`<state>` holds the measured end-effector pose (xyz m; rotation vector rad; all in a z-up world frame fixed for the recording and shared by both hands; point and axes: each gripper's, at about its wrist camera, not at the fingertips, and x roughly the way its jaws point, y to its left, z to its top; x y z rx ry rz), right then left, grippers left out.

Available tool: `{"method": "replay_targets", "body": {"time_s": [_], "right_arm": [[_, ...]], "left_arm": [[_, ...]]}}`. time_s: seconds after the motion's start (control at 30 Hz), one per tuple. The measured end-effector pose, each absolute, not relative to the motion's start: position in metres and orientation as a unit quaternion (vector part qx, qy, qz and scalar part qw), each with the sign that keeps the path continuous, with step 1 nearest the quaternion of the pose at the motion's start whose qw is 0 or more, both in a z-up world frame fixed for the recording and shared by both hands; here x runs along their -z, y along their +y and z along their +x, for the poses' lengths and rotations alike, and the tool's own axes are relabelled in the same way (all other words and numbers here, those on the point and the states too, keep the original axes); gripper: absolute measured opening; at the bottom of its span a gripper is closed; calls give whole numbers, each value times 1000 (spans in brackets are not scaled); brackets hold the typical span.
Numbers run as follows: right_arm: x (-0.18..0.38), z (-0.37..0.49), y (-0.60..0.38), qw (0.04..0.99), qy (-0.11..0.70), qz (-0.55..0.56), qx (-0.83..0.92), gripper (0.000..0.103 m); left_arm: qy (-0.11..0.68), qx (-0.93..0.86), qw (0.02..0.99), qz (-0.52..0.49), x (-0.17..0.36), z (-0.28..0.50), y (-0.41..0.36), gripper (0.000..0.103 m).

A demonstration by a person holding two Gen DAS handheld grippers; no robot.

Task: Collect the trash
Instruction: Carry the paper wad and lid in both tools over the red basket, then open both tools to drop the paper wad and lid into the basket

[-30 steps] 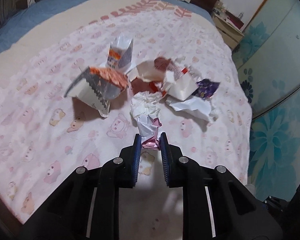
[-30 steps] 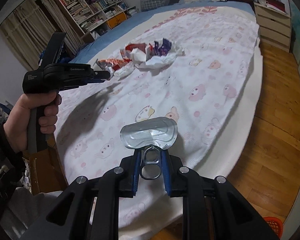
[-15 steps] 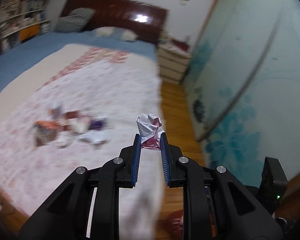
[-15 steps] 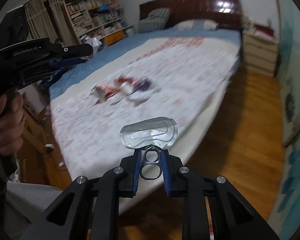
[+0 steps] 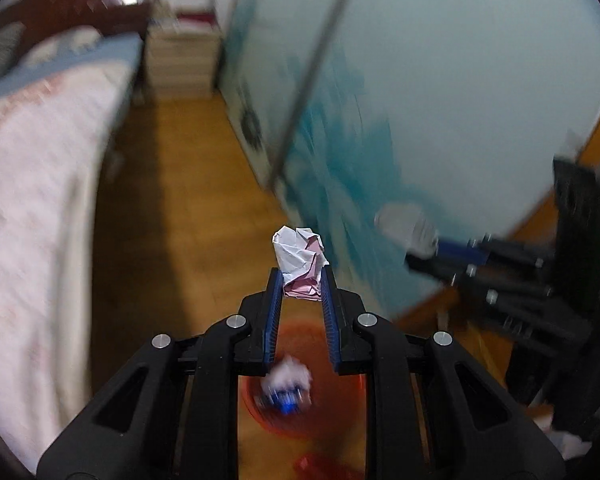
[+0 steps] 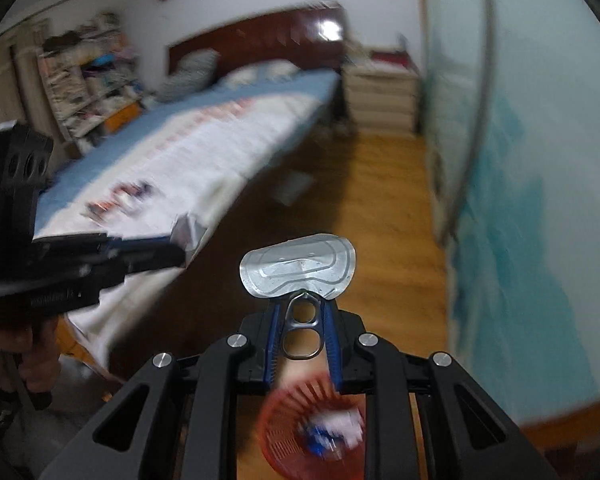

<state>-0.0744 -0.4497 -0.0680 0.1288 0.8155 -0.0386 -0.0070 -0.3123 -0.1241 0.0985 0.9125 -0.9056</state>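
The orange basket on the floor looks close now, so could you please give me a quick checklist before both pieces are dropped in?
1. Left gripper clamps the crumpled paper: ok.
2. Right gripper clamps the can lid by its pull ring: ok.
3. Orange basket in view below both grippers: ok.
4. Basket has room, only a little trash inside: ok.
5. Either piece exactly over the opening: cannot tell, frames are blurred.

Crumpled paper (image 5: 300,258) pinched between the left gripper (image 5: 300,280) fingers, above the basket (image 5: 256,408) on the floor (image 5: 188,200). Can lid (image 6: 298,266) clamped by its ring in the right gripper (image 6: 302,312), over that same basket, scraps inside. Bed (image 6: 204,148) to the left, litter pile (image 6: 120,200) near its left edge. Nightstand (image 6: 384,96) behind, beside the headboard (image 6: 260,40); wall (image 6: 520,200) on the right.
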Motion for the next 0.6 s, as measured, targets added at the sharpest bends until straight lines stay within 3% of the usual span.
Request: {"method": "replay_targets", "body": {"time_s": [0.27, 0.6], "right_arm": [[197, -116, -482, 859, 498, 110, 50, 21], [236, -119, -488, 839, 527, 124, 51, 23]], "left_arm": [[505, 436, 735, 122, 243, -50, -366, 19], [528, 434, 711, 169, 266, -65, -382, 20]]}}
